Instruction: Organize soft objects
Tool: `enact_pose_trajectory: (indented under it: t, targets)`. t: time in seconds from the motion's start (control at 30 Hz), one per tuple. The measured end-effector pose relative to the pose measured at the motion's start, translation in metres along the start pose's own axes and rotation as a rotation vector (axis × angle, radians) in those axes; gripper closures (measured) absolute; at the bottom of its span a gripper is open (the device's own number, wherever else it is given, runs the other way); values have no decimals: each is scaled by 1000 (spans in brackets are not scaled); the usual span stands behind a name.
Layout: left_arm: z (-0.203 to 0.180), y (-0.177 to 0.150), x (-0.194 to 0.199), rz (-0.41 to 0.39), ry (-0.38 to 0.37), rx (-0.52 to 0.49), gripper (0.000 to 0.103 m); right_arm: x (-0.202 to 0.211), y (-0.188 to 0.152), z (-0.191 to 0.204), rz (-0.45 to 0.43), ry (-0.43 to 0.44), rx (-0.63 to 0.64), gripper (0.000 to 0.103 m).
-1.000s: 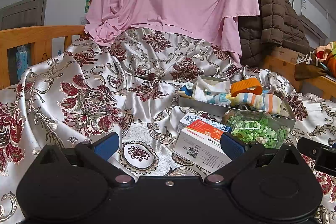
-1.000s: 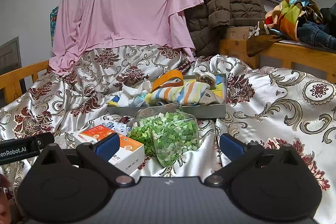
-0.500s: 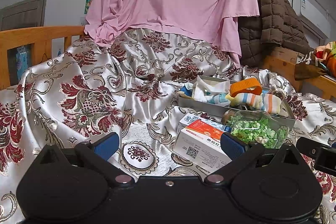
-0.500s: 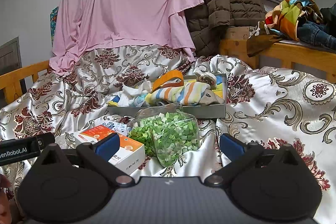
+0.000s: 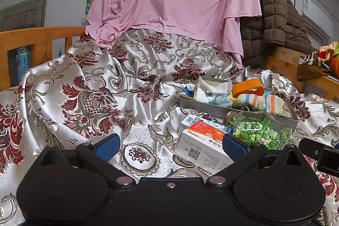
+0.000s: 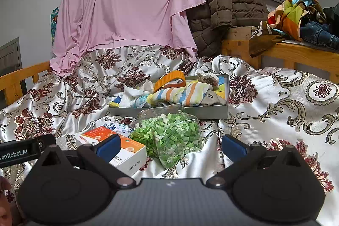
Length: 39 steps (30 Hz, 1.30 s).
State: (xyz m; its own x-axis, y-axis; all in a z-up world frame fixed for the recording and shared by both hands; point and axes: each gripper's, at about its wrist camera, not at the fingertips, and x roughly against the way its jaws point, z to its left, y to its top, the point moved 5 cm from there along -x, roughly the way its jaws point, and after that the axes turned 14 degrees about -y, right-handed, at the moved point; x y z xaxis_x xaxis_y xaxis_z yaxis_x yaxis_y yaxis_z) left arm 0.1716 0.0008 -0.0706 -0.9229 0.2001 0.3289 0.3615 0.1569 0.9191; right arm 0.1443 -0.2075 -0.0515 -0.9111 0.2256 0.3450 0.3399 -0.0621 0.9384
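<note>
Both grippers are spread wide and hold nothing: the left gripper (image 5: 170, 144) and the right gripper (image 6: 170, 144). The striped rolled sock (image 6: 182, 94) lies in the grey metal tray (image 6: 207, 112) at 12 o'clock of the right gripper, beyond the clear bag of green bits (image 6: 169, 137).

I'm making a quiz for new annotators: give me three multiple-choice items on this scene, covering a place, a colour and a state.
1. Where does the striped rolled sock lie?
A in the grey metal tray
B on the wooden rail
C under the box

2. What colour is the ribbed band atop the tray's pile?
A blue
B orange
C black

3. How do the right gripper jaws stand?
A shut on a sock
B shut, empty
C open, empty

Answers: A, it rests within the tray's walls; B, it is plainly orange; C, the blue pads stand wide apart.
</note>
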Motion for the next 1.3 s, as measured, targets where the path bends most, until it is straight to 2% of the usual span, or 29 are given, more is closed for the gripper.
enact_pose_trajectory:
  t: [1.3]
  targets:
    - [-5,-2,-3,24,-2,-36,1,0,-1,1,2,1,-1,0]
